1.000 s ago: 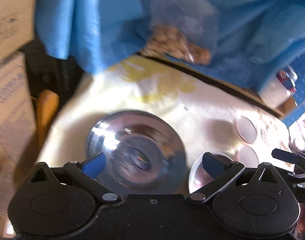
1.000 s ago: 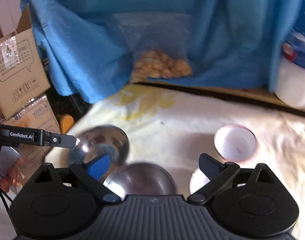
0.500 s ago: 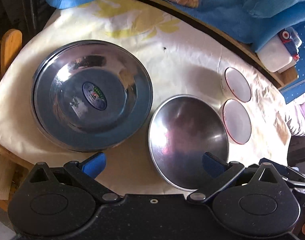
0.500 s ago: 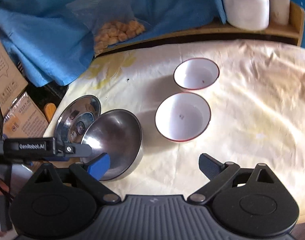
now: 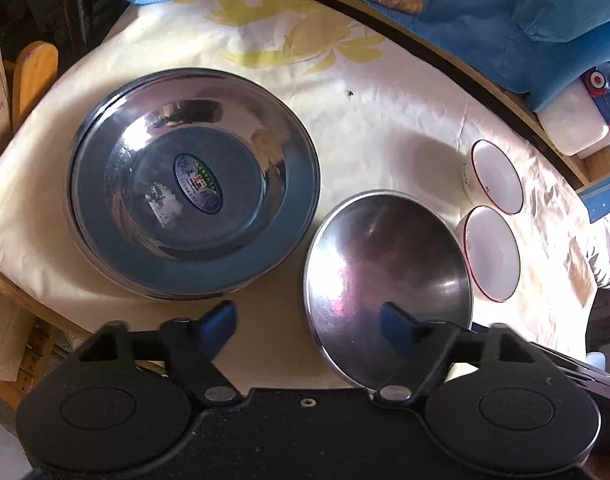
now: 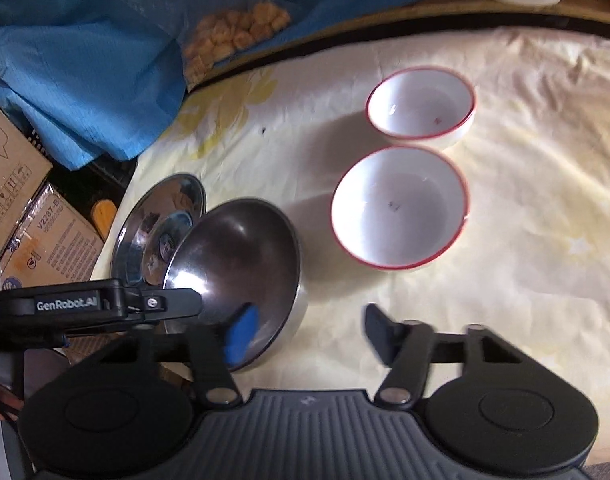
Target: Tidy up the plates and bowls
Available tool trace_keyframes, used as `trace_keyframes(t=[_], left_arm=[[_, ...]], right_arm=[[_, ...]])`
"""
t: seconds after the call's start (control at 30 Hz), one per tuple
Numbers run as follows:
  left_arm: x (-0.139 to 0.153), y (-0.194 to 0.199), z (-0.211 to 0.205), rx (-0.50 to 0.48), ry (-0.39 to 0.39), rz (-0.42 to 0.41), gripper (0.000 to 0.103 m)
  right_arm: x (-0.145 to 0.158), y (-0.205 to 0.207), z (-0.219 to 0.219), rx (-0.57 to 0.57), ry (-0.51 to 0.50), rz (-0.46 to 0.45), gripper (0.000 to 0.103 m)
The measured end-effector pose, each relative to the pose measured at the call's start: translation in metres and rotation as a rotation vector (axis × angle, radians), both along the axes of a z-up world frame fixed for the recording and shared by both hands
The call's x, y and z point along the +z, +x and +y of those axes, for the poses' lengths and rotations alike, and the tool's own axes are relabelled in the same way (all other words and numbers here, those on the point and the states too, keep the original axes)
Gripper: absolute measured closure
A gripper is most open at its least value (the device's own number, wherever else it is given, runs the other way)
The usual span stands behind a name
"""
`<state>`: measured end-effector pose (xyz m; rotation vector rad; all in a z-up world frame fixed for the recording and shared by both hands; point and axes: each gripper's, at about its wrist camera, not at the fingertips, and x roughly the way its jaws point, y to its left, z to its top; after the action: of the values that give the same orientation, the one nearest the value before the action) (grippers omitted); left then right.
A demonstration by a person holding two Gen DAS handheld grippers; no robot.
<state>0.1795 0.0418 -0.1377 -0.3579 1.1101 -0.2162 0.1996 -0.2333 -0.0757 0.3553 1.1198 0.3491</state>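
- Since a second ago both of my views have dropped from the blue cloth to the table itself; the dishes that were half cut off and blurred now lie fully in frame.
- My left gripper is closing. A second ago its jaws stood wider. Now one blue fingertip sits over the inside of the steel bowl and the other over bare cloth outside the near rim. The rim lies between them, but the pads do not press on it yet.
- My right gripper is closing too, with its left fingertip over the steel bowl's right edge and its right one over bare tablecloth. I see nothing clamped.
- I judge that I am at the start: nothing is stacked yet, and the steel bowl is the first piece being taken.
- Taking the steel bowl as my landmark, here is where the dishes sit:
  - The steel plate lies just left of it, rims nearly touching. It seems to be a stack of two, though I cannot be sure. It holds only an oval sticker.
  - The near white bowl stands just right of the steel bowl, with a red rim and only a tiny dark speck inside.
  - The far white bowl is beyond that one and almost touching it, also bare but for a speck.
  - The steel bowl itself is empty.
- Well beyond the steel bowl, a clear bag of snacks rests against the blue cloth.
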Motion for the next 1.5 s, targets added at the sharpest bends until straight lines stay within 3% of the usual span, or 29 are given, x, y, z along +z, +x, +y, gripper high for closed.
trace_keyframes(t=[0.07,0.27,0.33,0.8,0.9,0.97,1.07,1.23,1.33,1.5], left_arm=[[-0.002,0.000,-0.002,0.008,-0.009,0.008,0.053],[-0.004,-0.001,-0.006,-0.003,-0.030,0.005,0.075],[-0.003,-0.002,-0.007,-0.008,-0.032,0.000,0.076],[-0.006,0.003,-0.024,-0.061,-0.044,0.001,0.077],[-0.003,0.001,-0.020,-0.043,-0.028,0.000,0.072],[0.002,-0.001,-0.016,-0.033,-0.012,-0.009,0.060],[0.013,-0.005,-0.012,-0.029,-0.005,-0.019,0.051],[0.036,-0.013,-0.011,-0.040,0.092,-0.051,0.041],[0.053,-0.009,-0.013,-0.053,0.147,-0.103,0.036],[0.074,0.019,-0.034,-0.150,0.125,-0.240,0.024]], right_arm=[[-0.004,0.001,0.004,0.006,0.005,0.006,0.062],[-0.002,0.001,0.008,0.029,0.012,-0.006,0.076],[0.000,0.001,0.009,0.033,0.005,-0.011,0.080],[0.005,-0.004,-0.005,0.003,-0.026,-0.003,0.081],[0.005,-0.004,-0.006,0.003,-0.011,0.004,0.077],[0.006,-0.006,-0.007,0.004,-0.002,0.005,0.071],[0.011,-0.010,-0.013,0.007,0.002,0.000,0.068],[0.028,-0.018,-0.032,-0.017,-0.005,-0.034,0.056],[0.036,-0.017,-0.046,-0.055,-0.030,-0.068,0.054],[0.034,-0.003,-0.065,-0.131,-0.057,-0.080,0.053]])
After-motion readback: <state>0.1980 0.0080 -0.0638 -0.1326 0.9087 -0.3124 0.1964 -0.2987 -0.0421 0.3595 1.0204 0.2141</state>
